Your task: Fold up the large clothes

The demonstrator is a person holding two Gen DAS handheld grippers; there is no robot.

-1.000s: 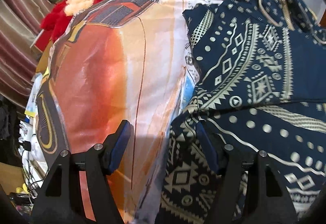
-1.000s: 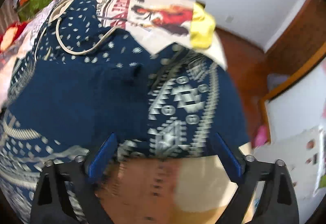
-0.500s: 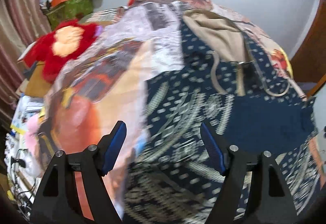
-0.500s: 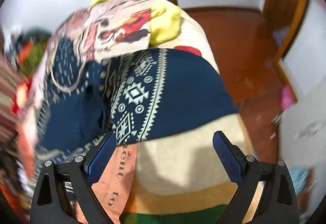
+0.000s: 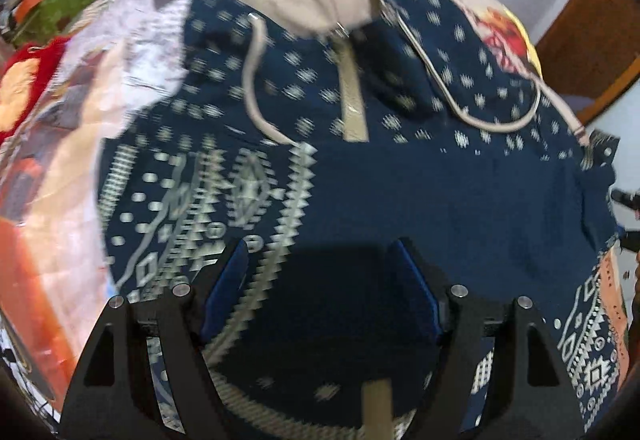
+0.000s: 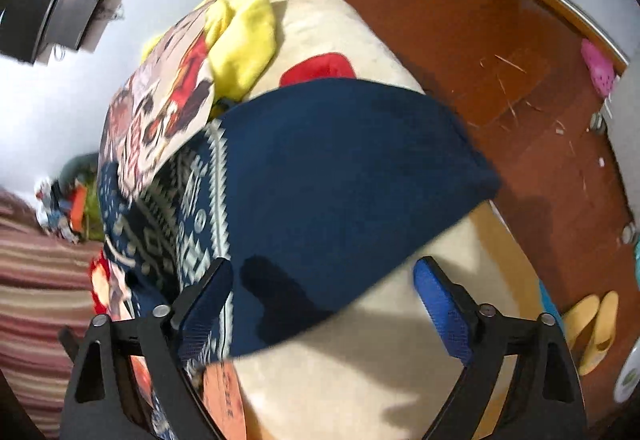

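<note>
Navy blue knitted hoodie (image 5: 400,176) with cream geometric patterns, a beige-lined hood and beige drawstrings lies spread across a bed (image 6: 360,360) covered in a cream, orange and picture-printed bedspread; it fills most of the left wrist view, hood at the far end. In the right wrist view a plain navy part of the same hoodie (image 6: 340,176) drapes over the cream side of the bed, its edge near the bed's side above a reddish-brown wooden floor (image 6: 500,40). A bright yellow cloth (image 6: 244,40) sits bunched at the far end of the bed, beyond the hoodie. A red and orange plush toy (image 5: 20,88) lies at the far left edge of the bed, well apart from the hoodie. A pair of yellow slippers (image 6: 592,328) rests on the floor at the right. The left gripper (image 5: 320,280) hangs over the patterned lower body of the hoodie, its blue-padded fingers spread wide and holding nothing. The right gripper (image 6: 324,296) hangs above the hoodie's navy edge, its fingers likewise spread apart and empty. Much of both views is motion-blurred.
</note>
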